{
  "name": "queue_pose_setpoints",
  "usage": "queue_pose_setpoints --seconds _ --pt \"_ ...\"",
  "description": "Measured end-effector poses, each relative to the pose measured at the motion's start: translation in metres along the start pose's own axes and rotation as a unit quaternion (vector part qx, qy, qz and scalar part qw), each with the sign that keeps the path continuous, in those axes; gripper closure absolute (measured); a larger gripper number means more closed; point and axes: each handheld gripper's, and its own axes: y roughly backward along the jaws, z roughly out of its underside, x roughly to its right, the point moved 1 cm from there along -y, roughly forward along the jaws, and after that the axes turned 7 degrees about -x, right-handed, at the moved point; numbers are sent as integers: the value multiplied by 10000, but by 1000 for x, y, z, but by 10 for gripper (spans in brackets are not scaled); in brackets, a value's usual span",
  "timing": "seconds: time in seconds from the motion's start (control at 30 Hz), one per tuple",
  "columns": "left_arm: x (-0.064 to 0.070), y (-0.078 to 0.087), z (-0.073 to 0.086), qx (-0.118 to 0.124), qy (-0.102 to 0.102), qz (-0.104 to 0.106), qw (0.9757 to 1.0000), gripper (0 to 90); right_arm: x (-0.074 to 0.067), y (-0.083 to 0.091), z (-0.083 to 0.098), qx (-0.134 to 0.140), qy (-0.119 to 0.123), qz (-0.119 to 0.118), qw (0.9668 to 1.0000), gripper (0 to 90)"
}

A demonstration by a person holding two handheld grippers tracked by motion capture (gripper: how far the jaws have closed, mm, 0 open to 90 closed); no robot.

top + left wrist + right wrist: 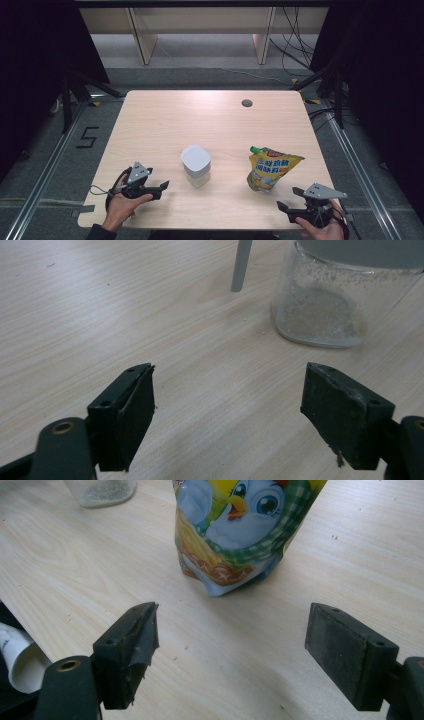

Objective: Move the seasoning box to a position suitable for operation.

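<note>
While both grippers rest near the table's (150,120) six o'clock edge, their jaws gape wide, holding nothing. From the left gripper (162,187), the glass jar (195,166) stands at two o'clock; from the right gripper (288,198), the yellow pouch (272,169) stands at eleven.

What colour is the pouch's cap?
Green; the pouch cap shows best in the high view.
</note>
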Motion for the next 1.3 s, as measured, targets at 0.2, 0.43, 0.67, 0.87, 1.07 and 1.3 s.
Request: queue_pose_setpoints --seconds 0.2,0.43,0.67,0.87,1.07,1.3 --pt "-1 0 -3 95 -24 -23 9999 238 0 1 0 3 -31 -35 10000 221" --pt "-2 -2 -8 211 -10 -12 9998 269 0 1 -1 84 -39 -73 9999 222" --pt "-6 -6 -17 297 -45 -41 9995 317 -2 1 0 17 -224 -166 9996 221" --pt "-8 -7 -26 468 -83 0 9989 347 -1 0 0 82 -93 -152 9998 221" --pt "-15 -13 -38 614 -206 7 9979 406 -2 0 -1 101 -126 -164 9997 223" --pt "-10 -23 -44 613 -392 181 9972 473 -4 0 0 47 -260 -192 9995 223"
